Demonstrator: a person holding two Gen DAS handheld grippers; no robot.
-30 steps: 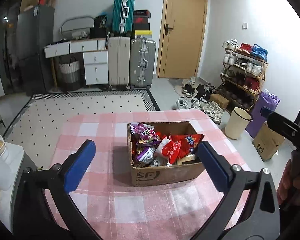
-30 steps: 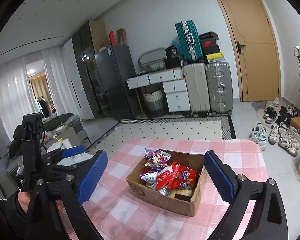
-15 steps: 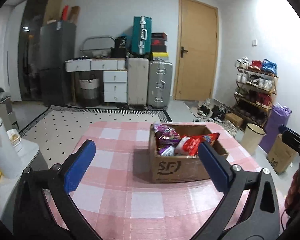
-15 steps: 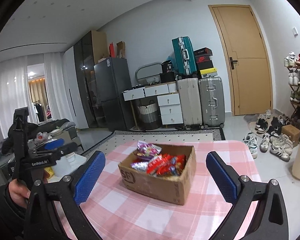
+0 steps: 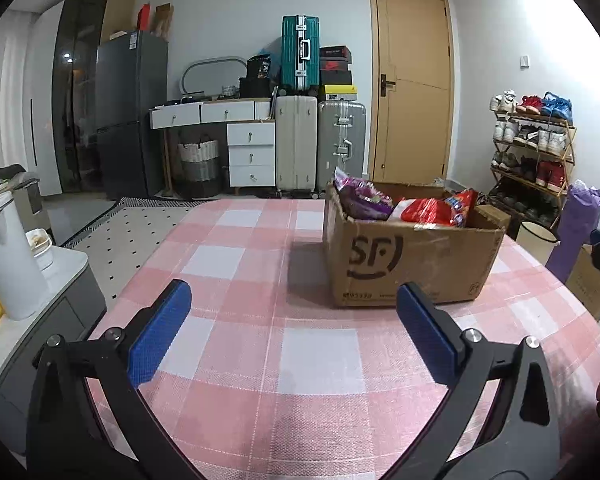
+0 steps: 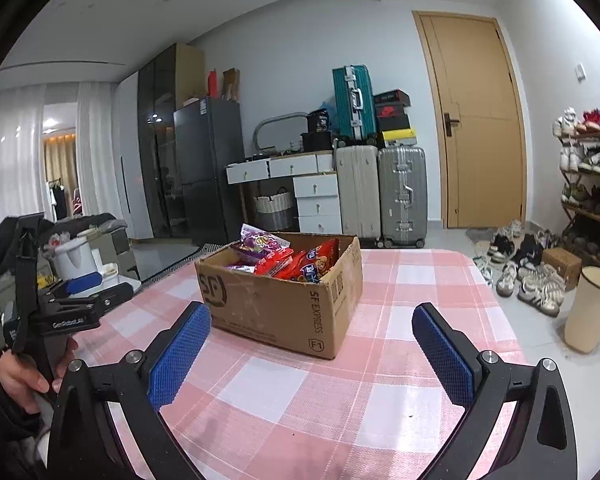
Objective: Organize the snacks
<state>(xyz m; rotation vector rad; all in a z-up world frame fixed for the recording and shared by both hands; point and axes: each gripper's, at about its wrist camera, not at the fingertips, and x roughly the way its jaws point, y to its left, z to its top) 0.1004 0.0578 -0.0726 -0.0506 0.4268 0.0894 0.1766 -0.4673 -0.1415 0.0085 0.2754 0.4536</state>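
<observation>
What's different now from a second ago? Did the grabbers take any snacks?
No snacks taken. Both grabbers came down lower and pulled back: a second ago they looked down into the cardboard box, now they see its side. The left gripper and right gripper stayed open and empty. The box and its snack packets stayed put on the checkered table.

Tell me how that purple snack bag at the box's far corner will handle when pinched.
The purple snack bag looks like glossy film, so probably slippery and crinkly. It stands puffed above the cardboard box rim, suggesting it is light and air-filled. It will likely flop and sag from a corner grip.
</observation>
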